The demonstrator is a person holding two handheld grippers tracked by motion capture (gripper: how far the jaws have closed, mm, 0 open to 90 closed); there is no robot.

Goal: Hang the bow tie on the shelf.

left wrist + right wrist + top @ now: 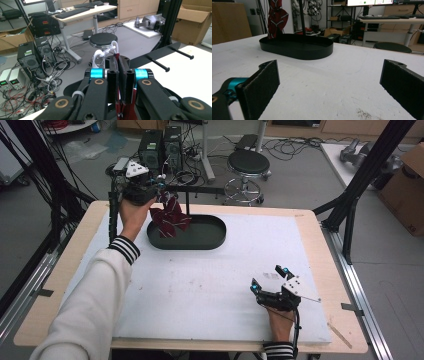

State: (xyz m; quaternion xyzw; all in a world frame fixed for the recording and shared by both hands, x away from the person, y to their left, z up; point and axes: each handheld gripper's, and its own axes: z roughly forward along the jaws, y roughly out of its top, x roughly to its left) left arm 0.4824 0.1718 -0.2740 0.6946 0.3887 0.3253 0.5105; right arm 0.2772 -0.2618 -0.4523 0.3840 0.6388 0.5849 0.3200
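Now my left hand-held gripper [161, 195] pinches the red cloth [169, 217], hanging lengthwise over the tray [210, 237]. My right hand-held gripper [270, 279] rests spread, well apart from the tray.

A round black stool [248, 162] stands on the floor beyond the table's far edge. Two computer towers [161, 147] sit left of it. A cardboard box [407, 187] is at far right.

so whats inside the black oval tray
A thin black post rises from the black oval tray, and the dark red fabric clamped in the left gripper hangs over its left end, hiding the floor beneath.
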